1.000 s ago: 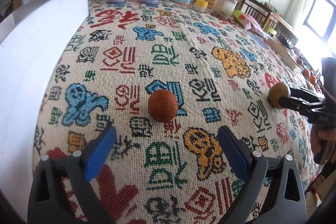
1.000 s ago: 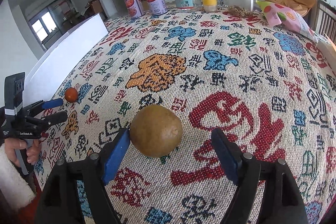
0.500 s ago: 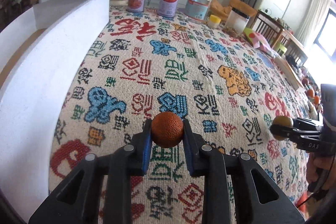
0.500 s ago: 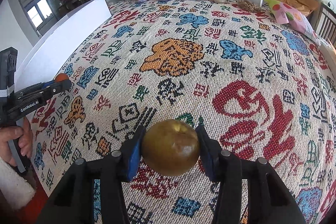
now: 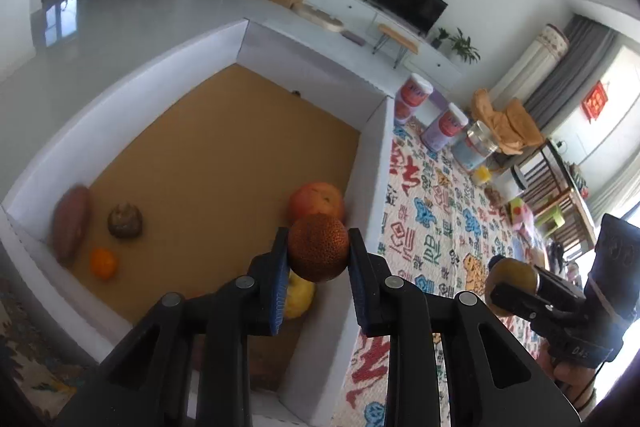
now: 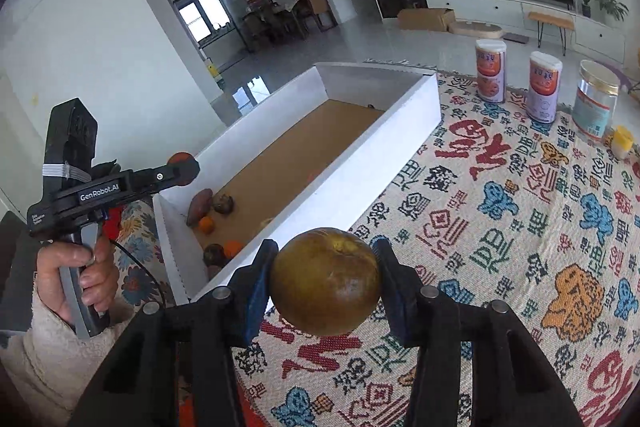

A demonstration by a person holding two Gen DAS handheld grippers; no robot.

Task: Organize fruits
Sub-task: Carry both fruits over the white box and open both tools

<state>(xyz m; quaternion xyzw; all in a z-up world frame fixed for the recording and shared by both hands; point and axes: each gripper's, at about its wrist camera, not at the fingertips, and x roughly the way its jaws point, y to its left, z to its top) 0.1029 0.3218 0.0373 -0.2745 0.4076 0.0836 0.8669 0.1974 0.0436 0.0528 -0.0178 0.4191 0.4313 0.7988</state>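
Observation:
My left gripper [image 5: 318, 253] is shut on a rough dark-orange fruit [image 5: 318, 247] and holds it in the air over the near right corner of a white box [image 5: 386, 131] with a brown floor. In the right wrist view the left gripper [image 6: 182, 169] hangs above the box's near left end. My right gripper [image 6: 324, 281] is shut on a round brown-green fruit [image 6: 325, 281], lifted over the patterned cloth [image 6: 520, 219] beside the box wall [image 6: 360, 171]. It also shows in the left wrist view [image 5: 510, 277], right of the box.
In the box lie a sweet potato [image 5: 72, 223], a brown fruit [image 5: 125, 221], a small orange [image 5: 103, 263], a red-orange fruit [image 5: 317, 201] and a yellow fruit [image 5: 300, 295]. Two cans [image 6: 490, 71] and a jar [image 6: 596, 99] stand at the far edge of the cloth.
Both grippers have lifted their fruits off the cloth and swung left towards the white box. The left one now hangs over the box's inside.

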